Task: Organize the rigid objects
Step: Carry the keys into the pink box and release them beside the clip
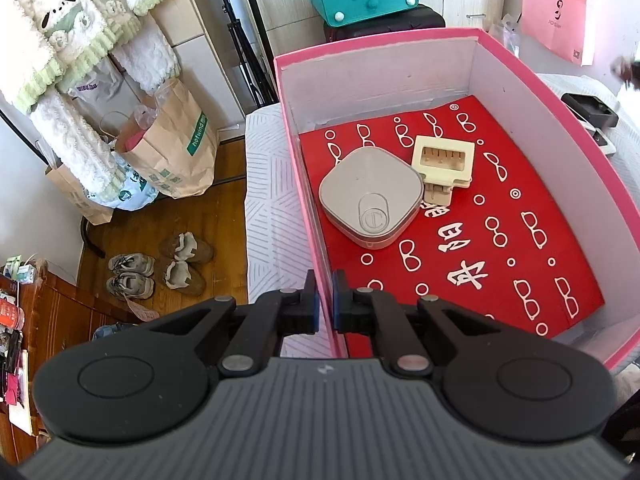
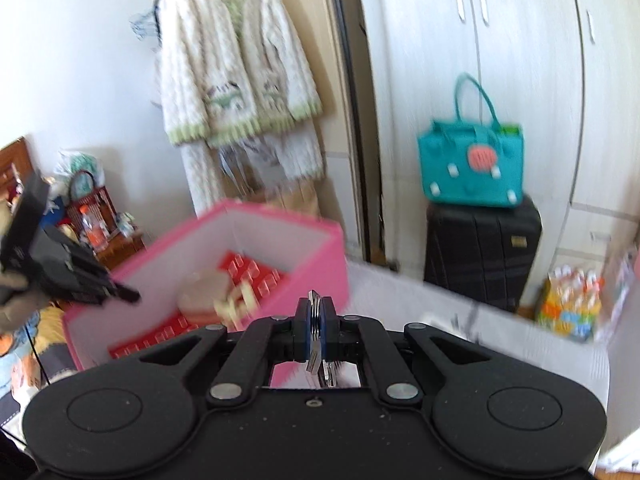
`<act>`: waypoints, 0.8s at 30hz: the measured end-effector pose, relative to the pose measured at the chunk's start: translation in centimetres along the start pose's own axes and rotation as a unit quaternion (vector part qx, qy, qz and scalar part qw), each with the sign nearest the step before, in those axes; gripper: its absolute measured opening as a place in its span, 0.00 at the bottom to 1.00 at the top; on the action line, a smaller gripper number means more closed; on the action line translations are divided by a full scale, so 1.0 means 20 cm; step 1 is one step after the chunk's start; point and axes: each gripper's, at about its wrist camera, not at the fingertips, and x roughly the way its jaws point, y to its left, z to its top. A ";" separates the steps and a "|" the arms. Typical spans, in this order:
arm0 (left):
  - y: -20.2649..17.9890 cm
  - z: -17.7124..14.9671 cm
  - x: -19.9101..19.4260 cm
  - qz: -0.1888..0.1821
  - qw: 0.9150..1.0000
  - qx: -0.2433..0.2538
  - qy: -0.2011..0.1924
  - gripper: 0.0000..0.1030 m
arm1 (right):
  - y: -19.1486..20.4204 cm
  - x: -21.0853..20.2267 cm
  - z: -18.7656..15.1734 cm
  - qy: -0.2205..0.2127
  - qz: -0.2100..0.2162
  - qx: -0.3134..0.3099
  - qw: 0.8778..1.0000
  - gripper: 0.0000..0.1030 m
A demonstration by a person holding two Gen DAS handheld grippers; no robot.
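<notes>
Over the bed: pink box, open on top, with white inner walls and a red printed sheet covering its floor.
Left tool: blue pads drawn together on the near-left wall of the pink box, a thin slit between them where the pink edge runs.
Right tool: pressed together on a flat stack of thin metal pieces (silvery, their edges showing between the pads and below them), held in the air to the right of the box.
Grey case: rounded square, lying flat on the red sheet toward the left side of the box.
Cream part: a small rectangular frame with slots, just beside the grey case on its far-right side, touching or nearly so.
Bed cover: white with a line pattern, under the box.
Background: teal bag on a black suitcase by the wardrobe; white knitted cardigan hanging on the wall.
Right view: blurred (the box contents are hard to read there).
</notes>
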 end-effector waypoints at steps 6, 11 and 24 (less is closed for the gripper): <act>-0.01 0.00 0.00 -0.001 1.000 0.013 0.002 0.06 | 0.09 0.00 0.14 -0.021 0.047 -0.008 0.999 0.06; -0.01 0.01 0.00 -0.001 1.000 0.021 0.002 0.06 | 0.15 0.12 0.17 -0.008 0.092 -0.008 0.996 0.06; -0.02 0.00 0.00 0.000 1.000 0.030 0.001 0.06 | 0.23 0.50 0.11 0.045 0.017 -0.033 0.998 0.06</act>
